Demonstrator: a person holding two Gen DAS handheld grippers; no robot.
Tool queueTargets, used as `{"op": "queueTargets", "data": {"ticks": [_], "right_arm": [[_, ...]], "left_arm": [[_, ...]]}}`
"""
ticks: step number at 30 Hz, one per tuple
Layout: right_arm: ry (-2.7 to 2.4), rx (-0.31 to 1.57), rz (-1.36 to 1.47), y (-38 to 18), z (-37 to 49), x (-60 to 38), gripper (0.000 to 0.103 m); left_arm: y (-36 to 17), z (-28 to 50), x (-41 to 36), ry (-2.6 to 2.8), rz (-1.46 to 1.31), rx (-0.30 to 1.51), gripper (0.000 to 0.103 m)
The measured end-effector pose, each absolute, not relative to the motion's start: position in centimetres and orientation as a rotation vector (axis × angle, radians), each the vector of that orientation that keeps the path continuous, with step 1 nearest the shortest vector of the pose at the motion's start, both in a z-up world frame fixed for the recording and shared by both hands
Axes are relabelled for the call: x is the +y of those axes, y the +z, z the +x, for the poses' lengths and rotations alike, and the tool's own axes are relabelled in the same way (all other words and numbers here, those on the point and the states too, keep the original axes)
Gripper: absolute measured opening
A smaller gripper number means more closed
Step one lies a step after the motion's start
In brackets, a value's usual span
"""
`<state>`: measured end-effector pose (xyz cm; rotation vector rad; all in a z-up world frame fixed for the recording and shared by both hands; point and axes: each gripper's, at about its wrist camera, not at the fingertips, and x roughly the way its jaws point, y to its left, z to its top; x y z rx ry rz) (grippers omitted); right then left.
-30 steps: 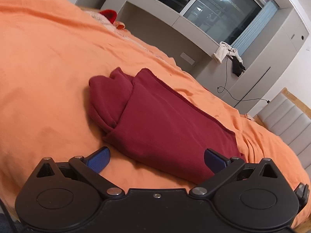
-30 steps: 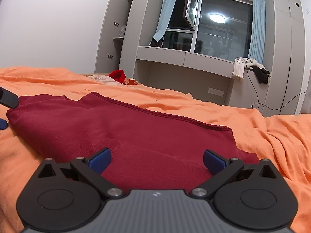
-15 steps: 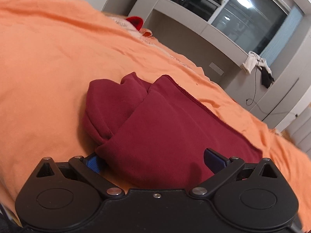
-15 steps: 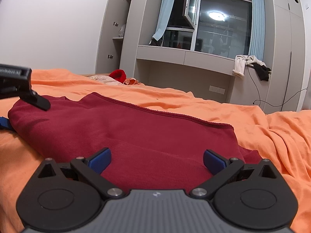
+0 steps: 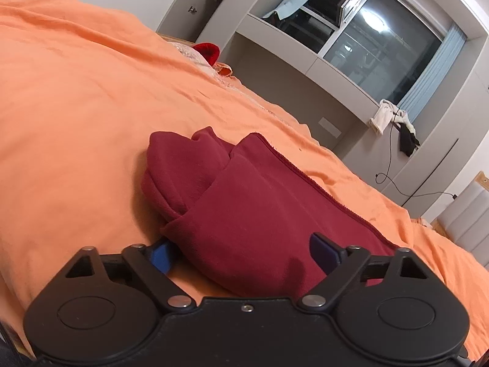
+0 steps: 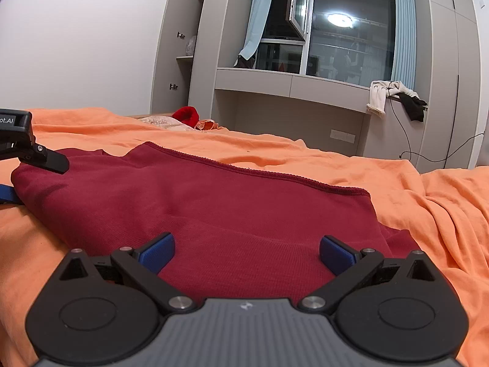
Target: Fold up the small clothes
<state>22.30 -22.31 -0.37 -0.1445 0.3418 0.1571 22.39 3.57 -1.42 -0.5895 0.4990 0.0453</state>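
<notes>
Where the orange bedsheet (image 5: 76, 98) fills the left and middle of the left wrist view, a dark red knit garment (image 5: 253, 214) lies folded over on itself, running from the centre toward the lower right of the frame. Its upper layer has a stitched hem along the far edge, and at the left end a thicker rolled bundle of the same cloth pokes out from under the fold. The fabric looks soft and finely ribbed, with a few shallow creases.

The left gripper (image 5: 241, 253) sits at the bottom of the frame with its jaws spread wide; one blue pad (image 5: 160, 255) is tucked under the garment's near corner, the other rests above the cloth. In the right wrist view the garment (image 6: 198, 208) spreads across the middle, and the right gripper (image 6: 247, 252) hangs over its near edge, jaws parted and gripping nothing. A bright red item (image 6: 186, 115) lies far back on the bed, centre left
</notes>
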Motion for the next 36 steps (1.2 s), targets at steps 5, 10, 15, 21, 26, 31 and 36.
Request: {"op": "queueTargets", "data": {"ticks": [5, 10, 15, 21, 26, 31, 36], "right_arm": [[0.149, 0.339, -0.159, -0.5, 22.2, -22.2, 0.103], [0.147, 0.339, -0.161, -0.6, 22.2, -22.2, 0.103], [0.154, 0.353, -0.162, -0.4, 22.3, -22.3, 0.103], [0.192, 0.386, -0.137, 1.2, 21.9, -23.3, 0.103], [0.204, 0.405, -0.125, 2.7, 20.7, -25.4, 0.103], [0.163, 0.403, -0.150, 3.7, 19.2, -28.4, 0.103], [0.078, 0.392, -0.102, 3.8, 18.8, -31.9, 0.103]], "left_arm": [[-1.6, 22.7, 3.6, 0.096, -0.560, 0.514, 0.068], [-1.7, 22.8, 3.7, 0.136, -0.542, 0.517, 0.056], [-1.5, 23.2, 3.6, 0.146, -0.531, 0.519, 0.039], [-1.1, 23.5, 4.0, 0.131, -0.533, 0.520, 0.024], [-0.4, 23.6, 3.8, 0.119, -0.504, 0.516, 0.020], [1.1, 23.8, 3.0, 0.090, -0.437, 0.487, 0.018], [3.2, 25.3, 1.4, 0.045, -0.350, 0.462, 0.016]]}}
